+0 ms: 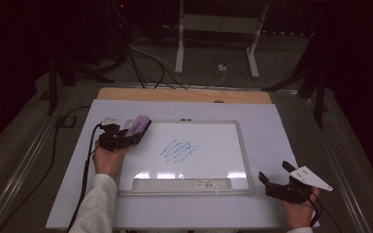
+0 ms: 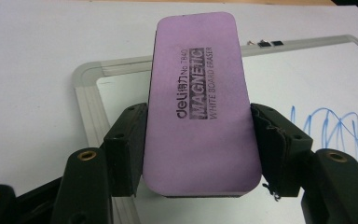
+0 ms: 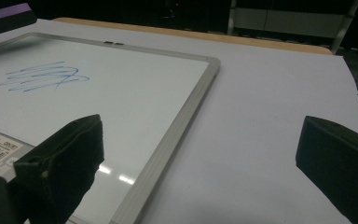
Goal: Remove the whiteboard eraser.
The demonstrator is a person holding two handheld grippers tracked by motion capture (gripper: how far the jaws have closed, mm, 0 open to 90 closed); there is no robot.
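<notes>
The left gripper point(image 1: 126, 136), pinching the purple eraser point(image 1: 139, 125) across its width above the whiteboard's point(image 1: 243, 150) far-left corner, has the blue scribble point(image 1: 178, 151) to its right, nearer than the spread, empty right gripper point(image 1: 277, 175).

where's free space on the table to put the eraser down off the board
Bare table lies right of the whiteboard, up to the right tongs, and along the far strip. The near-left corner is crowded by the left tongs holding the eraser.

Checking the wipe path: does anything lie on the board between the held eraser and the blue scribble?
No. In the high view, only bare whiteboard separates the purple eraser, clamped in the left gripper, from the blue scribble.
</notes>
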